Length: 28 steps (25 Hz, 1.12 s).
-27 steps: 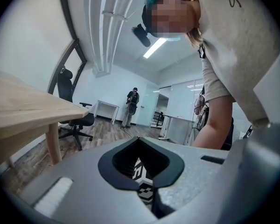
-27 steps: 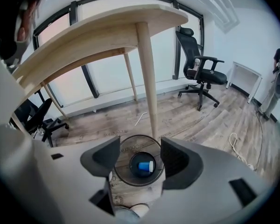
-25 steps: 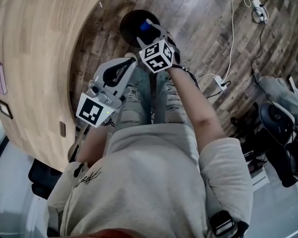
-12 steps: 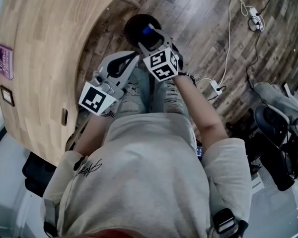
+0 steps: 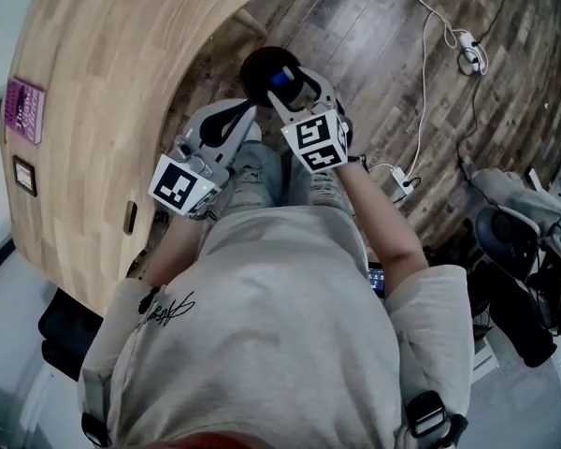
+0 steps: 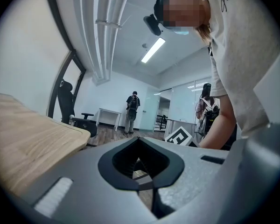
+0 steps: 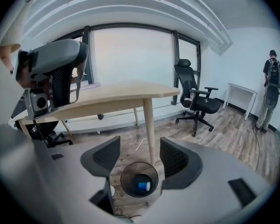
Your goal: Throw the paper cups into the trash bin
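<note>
1. Two tools: right tool (image 7: 140, 158), jaws wide apart, nothing held; left tool (image 6: 141, 167), jaws closed together, empty.
2. One blue paper cup (image 7: 143, 186), lying inside black trash bin (image 7: 127, 175), below right tool.
3. Bin on wood floor (image 7: 224, 125), beside desk leg (image 7: 148, 125).

Table (image 5: 103, 73): pale wood, purple booklet (image 5: 26, 110) lying on it.
Power strip (image 5: 399, 180): white, on the floor.
Office chair (image 7: 196, 101): black, beyond the table.
</note>
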{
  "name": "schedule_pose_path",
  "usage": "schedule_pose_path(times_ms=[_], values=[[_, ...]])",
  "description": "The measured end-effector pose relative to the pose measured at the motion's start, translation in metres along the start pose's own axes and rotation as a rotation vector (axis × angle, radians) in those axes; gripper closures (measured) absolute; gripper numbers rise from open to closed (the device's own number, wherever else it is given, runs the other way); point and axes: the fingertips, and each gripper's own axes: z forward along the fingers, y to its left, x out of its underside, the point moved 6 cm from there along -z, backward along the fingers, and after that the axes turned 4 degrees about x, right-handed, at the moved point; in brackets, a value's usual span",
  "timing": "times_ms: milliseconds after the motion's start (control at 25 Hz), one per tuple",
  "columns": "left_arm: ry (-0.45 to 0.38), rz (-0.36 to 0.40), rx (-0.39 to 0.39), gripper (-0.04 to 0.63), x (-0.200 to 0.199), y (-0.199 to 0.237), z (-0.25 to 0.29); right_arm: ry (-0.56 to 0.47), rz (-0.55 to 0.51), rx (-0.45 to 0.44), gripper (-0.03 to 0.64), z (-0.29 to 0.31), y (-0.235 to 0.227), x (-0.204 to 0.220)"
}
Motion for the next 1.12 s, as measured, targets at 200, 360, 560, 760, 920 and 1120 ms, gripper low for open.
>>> schedule_pose_path(times_ms=[200, 360, 560, 760, 920, 1120], values=[[-0.052, -0.028, -0.033, 0.592, -0.022, -0.001, -0.006, -0.065, 0.0, 0.02, 0.348, -0.023, -0.005, -0.026], [-0.085, -0.028, -0.039, 0.592, -0.038, -0.001, -0.01, -0.124, 0.012, 0.041, 0.348, -0.044, -0.009, -0.049], [-0.096, 0.005, -0.037, 0.592, -0.057, -0.004, -0.013, -0.201, 0.008, 0.039, 0.348, -0.069, -0.009, -0.077], [-0.105, 0.039, -0.03, 0.592, -0.073, -0.006, -0.017, -0.269, 0.003, 0.037, 0.348, -0.09, -0.007, -0.103], [-0.117, 0.067, -0.028, 0.592, -0.086, -0.005, -0.017, -0.305, -0.006, 0.026, 0.348, -0.102, -0.007, -0.118], [-0.129, 0.089, -0.034, 0.592, -0.1, -0.004, -0.016, -0.359, -0.019, 0.023, 0.348, -0.119, -0.009, -0.137]])
